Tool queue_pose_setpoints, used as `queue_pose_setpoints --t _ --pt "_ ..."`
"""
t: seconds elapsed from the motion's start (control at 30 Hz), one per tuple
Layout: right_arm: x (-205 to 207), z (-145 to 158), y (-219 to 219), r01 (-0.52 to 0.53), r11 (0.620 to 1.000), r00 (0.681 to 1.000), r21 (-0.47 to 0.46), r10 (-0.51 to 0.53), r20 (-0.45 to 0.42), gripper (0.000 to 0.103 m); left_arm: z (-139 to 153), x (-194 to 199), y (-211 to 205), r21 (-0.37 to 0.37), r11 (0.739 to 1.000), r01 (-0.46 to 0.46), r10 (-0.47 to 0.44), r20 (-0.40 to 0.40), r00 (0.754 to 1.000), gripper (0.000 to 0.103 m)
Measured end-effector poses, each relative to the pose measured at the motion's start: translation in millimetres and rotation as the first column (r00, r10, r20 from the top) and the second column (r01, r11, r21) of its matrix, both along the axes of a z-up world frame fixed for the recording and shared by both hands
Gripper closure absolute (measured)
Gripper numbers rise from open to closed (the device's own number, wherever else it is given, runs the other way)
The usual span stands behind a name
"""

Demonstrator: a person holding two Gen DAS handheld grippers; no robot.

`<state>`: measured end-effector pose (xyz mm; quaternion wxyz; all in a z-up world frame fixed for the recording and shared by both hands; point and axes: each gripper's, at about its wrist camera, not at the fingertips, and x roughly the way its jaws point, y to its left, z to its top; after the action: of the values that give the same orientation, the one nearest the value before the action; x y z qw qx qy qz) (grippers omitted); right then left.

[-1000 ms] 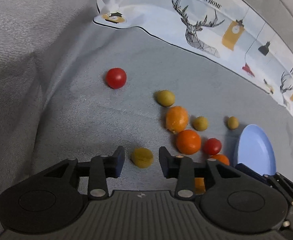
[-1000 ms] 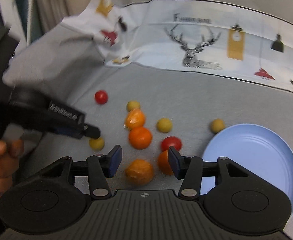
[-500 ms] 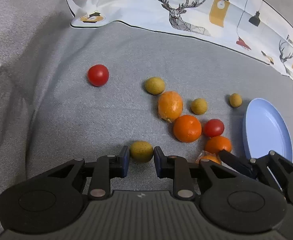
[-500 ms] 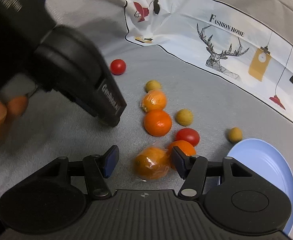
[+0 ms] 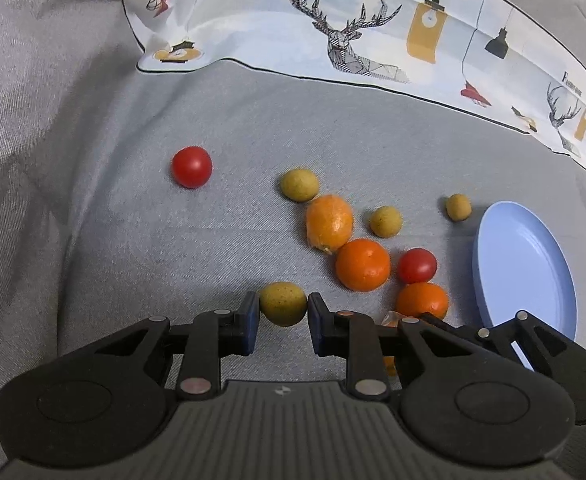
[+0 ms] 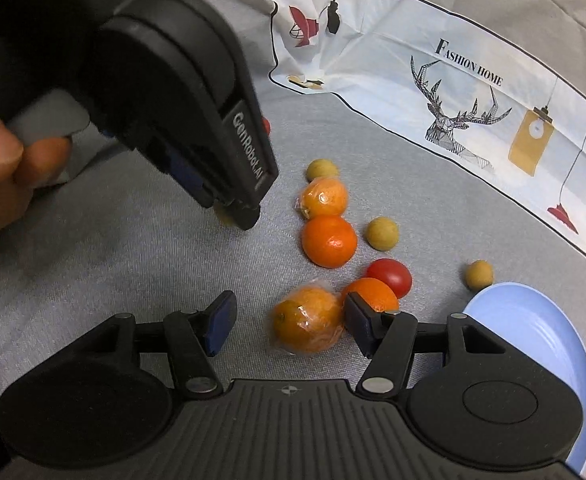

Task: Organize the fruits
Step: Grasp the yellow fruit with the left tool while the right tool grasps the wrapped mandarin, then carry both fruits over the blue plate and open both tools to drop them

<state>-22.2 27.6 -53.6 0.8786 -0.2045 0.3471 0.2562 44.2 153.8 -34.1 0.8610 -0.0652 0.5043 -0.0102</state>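
Note:
My left gripper is shut on a small yellow-green fruit, both pads touching its sides, just above the grey cloth. My right gripper is open around a plastic-wrapped orange that lies on the cloth; its right pad touches the wrap. Loose on the cloth lie a plain orange, another wrapped orange, a third orange, two red tomatoes and three more yellow-green fruits. A blue plate sits empty at the right.
A printed white cloth with deer and lamps lies folded along the far side. The left gripper's body and the hand holding it fill the upper left of the right wrist view. The grey cloth is wrinkled at the left.
My left gripper has closed its pads on the yellow-green fruit and risen slightly. My right gripper has moved forward, so the wrapped orange now sits between its open fingers.

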Motion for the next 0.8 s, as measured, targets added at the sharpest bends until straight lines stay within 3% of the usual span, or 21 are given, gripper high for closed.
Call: queue_pose_setpoints --t 0.43,0.5,0.6,0.8 --pt "0.1 -3.7 5.3 -0.008 1.000 1.000 -0.015 0.008 -0.002 0.036 5.1 -3.5 -1.6 0.003 1.000 0.005 -0.006 0.025 1.000 0.075" --pt "0.3 -3.4 4.9 -0.004 1.000 1.000 -0.008 0.004 -0.004 0.040 5.6 -3.8 -2.4 0.004 1.000 0.005 -0.006 0.029 1.000 0.075" --pt "1.6 -2.3 2.0 0.009 1.000 1.000 -0.003 -0.009 0.003 0.062 6.0 -3.9 -2.8 0.004 1.000 0.005 -0.005 0.032 0.999 0.075" --pt "8.2 -0.4 -7.7 0.041 0.998 0.999 0.057 -0.039 -0.032 0.063 7.5 -4.4 -4.3 0.005 1.000 0.002 -0.002 0.044 0.999 0.075"
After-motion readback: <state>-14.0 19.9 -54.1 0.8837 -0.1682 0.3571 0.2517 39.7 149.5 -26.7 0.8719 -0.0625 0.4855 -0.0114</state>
